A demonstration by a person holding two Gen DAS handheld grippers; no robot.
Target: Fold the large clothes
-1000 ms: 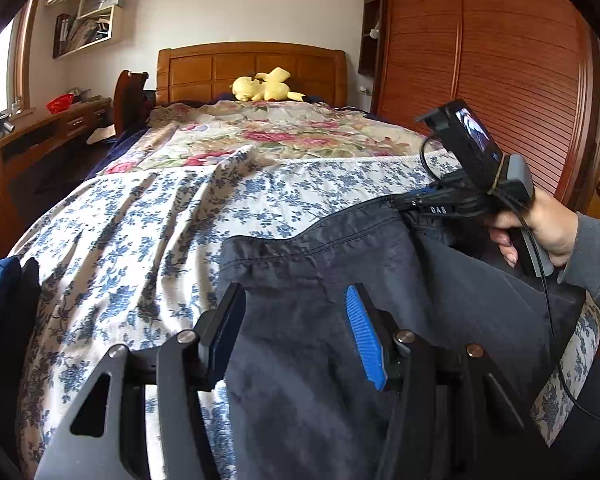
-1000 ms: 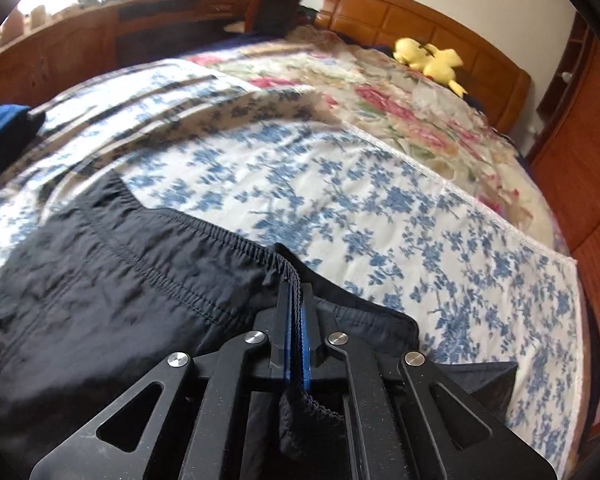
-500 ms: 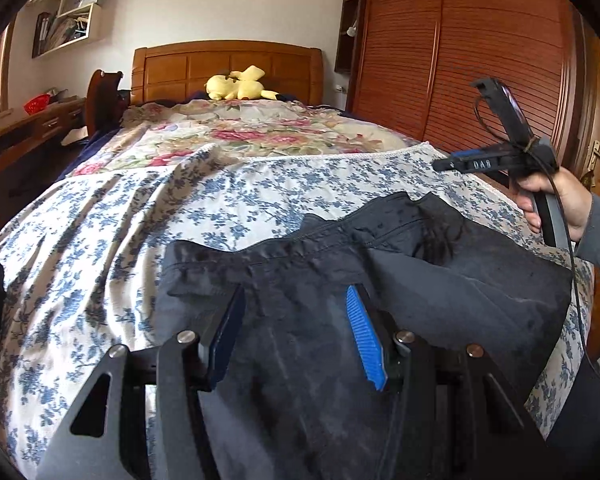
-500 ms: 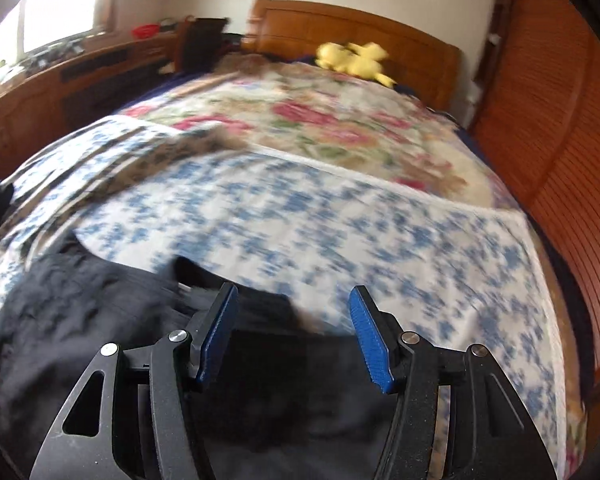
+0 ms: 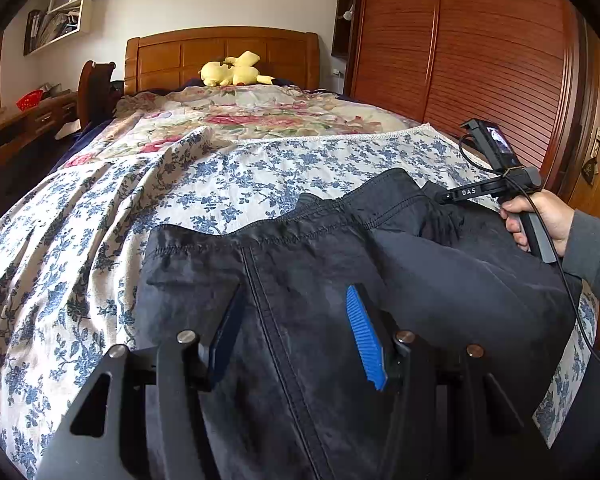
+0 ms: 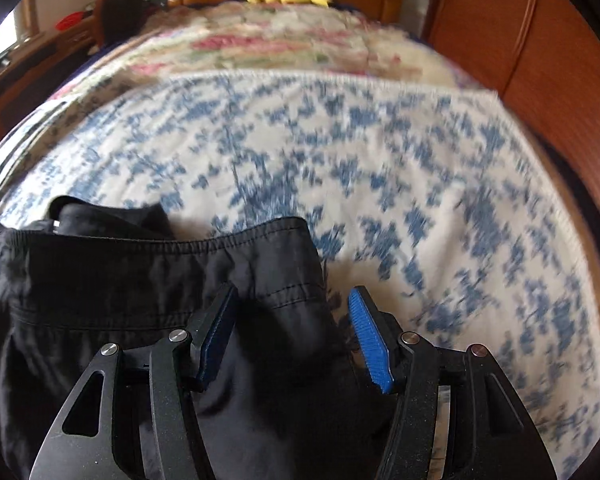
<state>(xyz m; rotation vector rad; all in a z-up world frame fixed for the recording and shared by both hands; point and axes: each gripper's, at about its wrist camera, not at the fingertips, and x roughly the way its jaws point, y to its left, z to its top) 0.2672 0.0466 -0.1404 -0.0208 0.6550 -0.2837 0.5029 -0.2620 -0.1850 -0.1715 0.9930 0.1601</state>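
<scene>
A large black garment with an elastic waistband lies on the blue-flowered sheet of a bed. My left gripper hovers over the garment's near part, open, with nothing pressed between its blue pads. My right gripper is open too. The waistband's right corner lies under and between its fingers, and the pads do not press on it. In the left wrist view the right gripper is held by a hand at the garment's far right corner.
A flowered quilt and a yellow plush toy lie near the wooden headboard. A wooden wardrobe stands to the right of the bed. A desk runs along the left.
My right gripper let go of the waistband and opened. It swung right and came down at the garment's right corner. The garment settled flat on the sheet. My left gripper shifted slightly.
</scene>
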